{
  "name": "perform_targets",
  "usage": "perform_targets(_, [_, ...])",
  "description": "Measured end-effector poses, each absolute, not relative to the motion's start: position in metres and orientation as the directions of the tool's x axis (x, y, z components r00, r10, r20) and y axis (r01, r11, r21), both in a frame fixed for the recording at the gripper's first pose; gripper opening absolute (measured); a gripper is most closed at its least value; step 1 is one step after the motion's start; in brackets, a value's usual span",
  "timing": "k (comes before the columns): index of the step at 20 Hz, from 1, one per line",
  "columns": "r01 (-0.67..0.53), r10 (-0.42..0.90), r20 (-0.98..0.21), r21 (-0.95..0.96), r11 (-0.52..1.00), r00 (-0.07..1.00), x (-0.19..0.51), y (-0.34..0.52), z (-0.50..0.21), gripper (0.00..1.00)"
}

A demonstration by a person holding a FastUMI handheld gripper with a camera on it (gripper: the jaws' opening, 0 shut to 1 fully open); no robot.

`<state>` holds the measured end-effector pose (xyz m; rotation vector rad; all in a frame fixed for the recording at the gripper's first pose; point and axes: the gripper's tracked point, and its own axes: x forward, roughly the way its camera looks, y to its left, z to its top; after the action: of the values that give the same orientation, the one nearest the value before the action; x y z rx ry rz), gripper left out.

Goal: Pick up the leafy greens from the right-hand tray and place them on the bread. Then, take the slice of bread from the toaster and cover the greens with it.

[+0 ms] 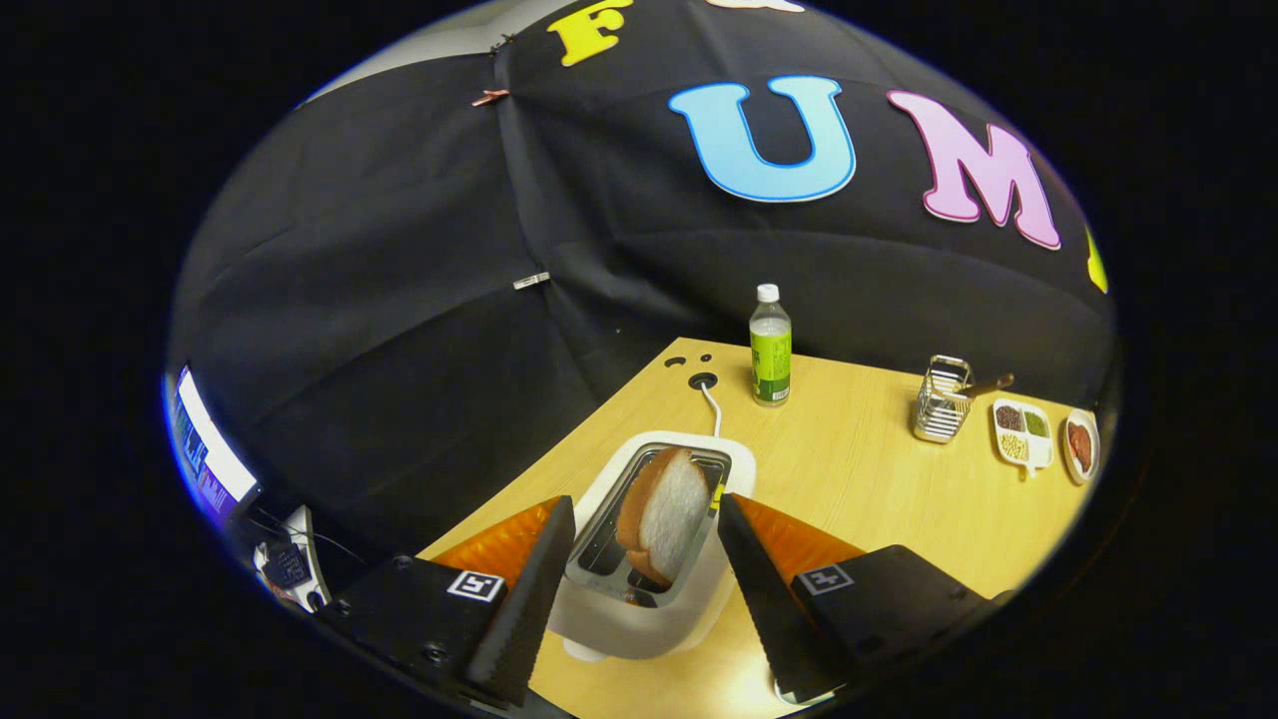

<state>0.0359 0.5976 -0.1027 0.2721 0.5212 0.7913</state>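
Bread slice [667,514]: it stood upright in the toaster's slot, brown crust toward my left finger and pale crumb facing the right one, rising above the slot's rim, and it lay between my two fingertips in the view.
Gripper [647,511]: I held its fingers spread wide, one to each side of the toaster; neither finger touched the slice as far as I could tell.
Fingers [527,599]: the left one crossed the toaster's left edge in the view and the right one its right edge; whether either rested on the casing I could not tell.
Toaster [654,609]: a white body with a metal-lined slot on top, it stood on the table just ahead of my fingers.
Cord [711,404]: a white lead ran from the toaster's far side to a round hole in the tabletop.
Table [859,469]: light wood grain, it carried everything else in the scene.
Bottle [770,345]: clear with a white cap and green label, it stood upright beyond the toaster, near the table's far edge.
Wire basket [942,399]: it stood well to the right of the bottle, with a wooden handle jutting from it.
Divided tray [1023,433]: white, it lay just right of the basket and held small heaps of dark, green and yellow bits.
Small dish [1081,445]: it lay just beside the tray, holding something reddish that I could not identify.
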Motion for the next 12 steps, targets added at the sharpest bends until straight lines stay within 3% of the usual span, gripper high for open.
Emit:
perform_targets(8, [-0.473, 0.671, -0.433, 0.484, 0.736, 0.602, 0.061, 0.619, -0.135, 0.78])
perform_targets(10, [-0.440, 0.628, -0.449, 0.459, 0.772, 0.635, 0.067, 0.610, -0.139, 0.65])
perform_targets(12, [-0.417, 0.612, -0.482, 0.456, 0.786, 0.627, 0.069, 0.610, -0.150, 0.36])
